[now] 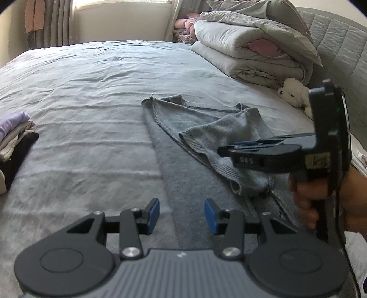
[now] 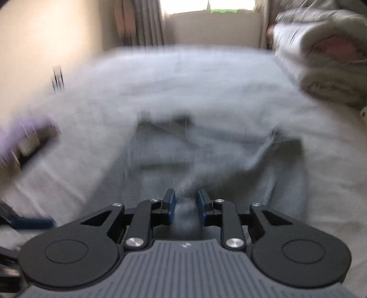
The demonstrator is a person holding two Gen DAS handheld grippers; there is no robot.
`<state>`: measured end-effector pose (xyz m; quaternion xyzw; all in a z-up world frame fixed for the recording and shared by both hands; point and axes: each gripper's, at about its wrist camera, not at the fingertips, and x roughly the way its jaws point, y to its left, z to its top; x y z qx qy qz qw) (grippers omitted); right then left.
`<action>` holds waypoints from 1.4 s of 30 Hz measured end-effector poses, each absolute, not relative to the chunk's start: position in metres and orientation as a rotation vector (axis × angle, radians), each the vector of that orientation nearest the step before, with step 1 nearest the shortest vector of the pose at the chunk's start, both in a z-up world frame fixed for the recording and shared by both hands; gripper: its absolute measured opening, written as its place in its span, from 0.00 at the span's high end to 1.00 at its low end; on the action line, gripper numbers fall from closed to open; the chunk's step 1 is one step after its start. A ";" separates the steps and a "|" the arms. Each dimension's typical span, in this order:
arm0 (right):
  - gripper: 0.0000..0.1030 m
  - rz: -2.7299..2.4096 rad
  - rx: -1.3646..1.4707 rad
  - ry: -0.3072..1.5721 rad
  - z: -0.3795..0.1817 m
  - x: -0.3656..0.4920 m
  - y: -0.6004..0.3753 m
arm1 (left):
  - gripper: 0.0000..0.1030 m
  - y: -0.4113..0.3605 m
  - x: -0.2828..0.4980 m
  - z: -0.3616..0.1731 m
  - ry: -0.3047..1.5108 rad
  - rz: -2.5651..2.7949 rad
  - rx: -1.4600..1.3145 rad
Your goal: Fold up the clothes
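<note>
On the bed [image 1: 80,91], the right hand-held gripper [image 2: 185,204] pinches the grey sweater [image 1: 183,160].

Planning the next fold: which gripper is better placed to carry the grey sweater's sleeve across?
Right. The right gripper is shut on the sleeve of the sweater; the left gripper is open, holding nothing.

Home bedroom: a wide bed [image 1: 91,75] with a wrinkled grey sheet fills both views, a quilted grey headboard [image 1: 332,45] along its right edge. Folded duvets [image 1: 247,45] are stacked at the far right corner with a white plush toy [image 1: 294,94] just beside them; a small stack of folded clothes [image 1: 13,135] sits at the left edge. Grey curtains [image 1: 57,23] and a bright window [image 2: 206,5] close off the far wall.
</note>
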<state>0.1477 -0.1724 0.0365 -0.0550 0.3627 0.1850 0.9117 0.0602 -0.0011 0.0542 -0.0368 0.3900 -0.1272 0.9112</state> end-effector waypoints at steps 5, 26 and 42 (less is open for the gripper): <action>0.74 0.395 -0.044 0.706 0.051 0.135 -0.175 | 0.57 0.004 0.060 0.058 0.796 -0.262 -0.093; 0.51 0.379 0.047 0.722 0.078 0.090 -0.192 | 0.53 0.025 0.062 0.068 0.778 -0.206 -0.166; 0.49 0.352 -0.073 0.801 0.043 0.175 -0.115 | 0.49 0.050 0.082 0.061 0.833 -0.181 -0.238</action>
